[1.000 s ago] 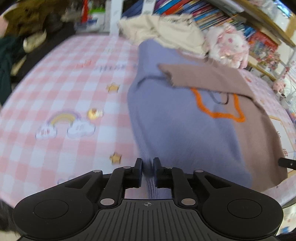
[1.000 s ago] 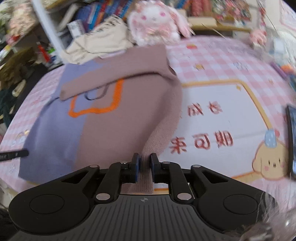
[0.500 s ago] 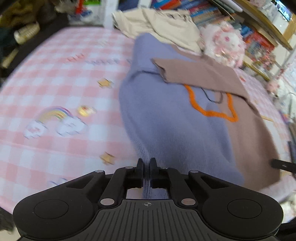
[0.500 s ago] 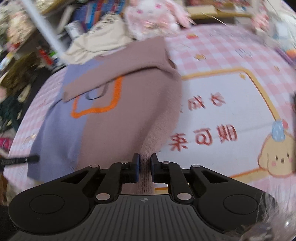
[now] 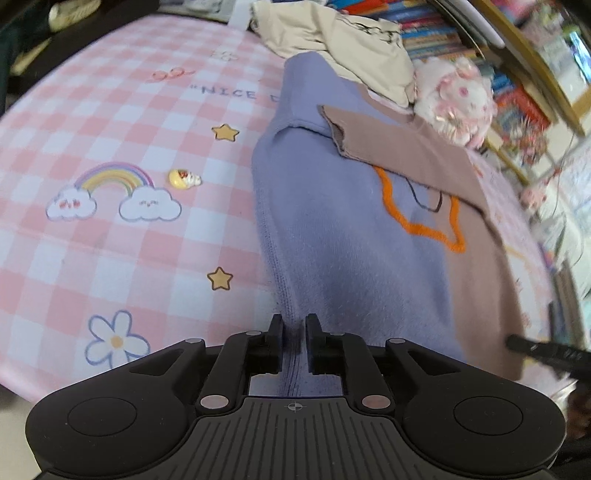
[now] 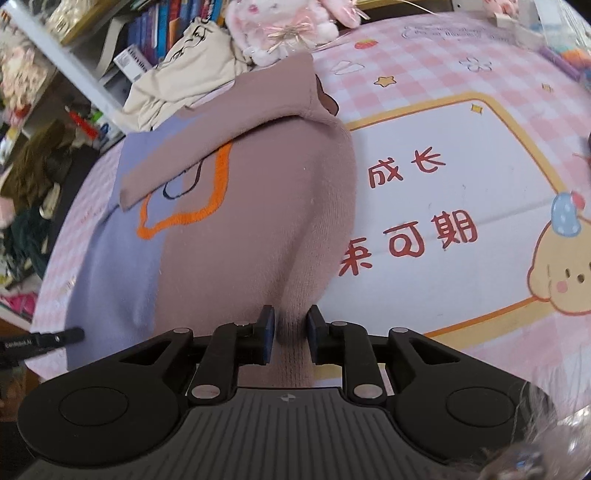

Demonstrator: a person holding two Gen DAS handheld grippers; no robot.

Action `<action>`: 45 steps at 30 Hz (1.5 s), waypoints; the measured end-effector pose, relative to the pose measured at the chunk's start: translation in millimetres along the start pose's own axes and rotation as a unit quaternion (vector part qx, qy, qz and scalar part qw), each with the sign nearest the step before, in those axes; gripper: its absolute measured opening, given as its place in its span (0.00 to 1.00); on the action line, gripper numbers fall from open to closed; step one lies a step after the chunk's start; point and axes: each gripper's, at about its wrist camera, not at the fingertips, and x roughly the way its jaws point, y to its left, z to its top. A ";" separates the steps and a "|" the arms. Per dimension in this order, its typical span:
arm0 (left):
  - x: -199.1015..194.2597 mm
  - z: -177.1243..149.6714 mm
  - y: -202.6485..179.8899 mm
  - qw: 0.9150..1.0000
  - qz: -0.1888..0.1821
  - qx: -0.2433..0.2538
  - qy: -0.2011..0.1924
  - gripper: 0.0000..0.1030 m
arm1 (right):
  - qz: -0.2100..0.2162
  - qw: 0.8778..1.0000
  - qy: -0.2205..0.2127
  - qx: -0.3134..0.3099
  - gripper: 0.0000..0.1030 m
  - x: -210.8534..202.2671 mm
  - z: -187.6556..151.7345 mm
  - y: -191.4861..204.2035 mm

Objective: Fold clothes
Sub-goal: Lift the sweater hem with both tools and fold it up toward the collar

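Note:
A two-tone sweater, lavender [image 5: 343,236] on its left half and dusty brown [image 6: 258,229] on its right, lies on a pink checked mat with an orange star outline on the chest and a brown sleeve folded across the top. My left gripper [image 5: 294,325] is shut on the lavender bottom hem corner. My right gripper [image 6: 289,317] is shut on the brown bottom hem corner, the fabric bunched between its blue pads. Both hold the hem raised off the mat. Each gripper's tip shows in the other's view at the hem edge.
A cream garment [image 5: 343,33] is heaped beyond the sweater's collar, beside a pink plush rabbit [image 6: 280,26]. Bookshelves [image 5: 461,37] stand behind. The mat [image 6: 443,147] with printed characters and a bear extends to the right. Dark clutter lies off the mat's left edge.
Both grippers have kept their hold on the hem corners and lifted and carried them forward, so the sweater's lower part rises toward the cameras. The jaws now stand slightly wider around bunched fabric.

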 end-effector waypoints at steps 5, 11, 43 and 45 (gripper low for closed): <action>2.9 1.0 8.9 0.999 -0.031 -0.037 0.009 0.04 | -0.004 1.000 0.000 0.008 0.11 0.0 -1.1 1.6; -10.7 -8.8 12.5 0.998 -0.051 -0.025 0.025 0.04 | 0.012 1.000 0.016 0.014 0.11 -17.8 -7.2 -2.3; 1.9 138.7 13.3 0.952 -0.221 -0.152 -0.144 0.04 | 0.201 0.953 -0.134 0.184 0.11 -18.2 135.0 -4.9; 12.2 148.0 16.0 0.953 -0.211 -0.167 -0.143 0.04 | 0.199 0.949 -0.132 0.204 0.11 -7.9 141.9 -11.6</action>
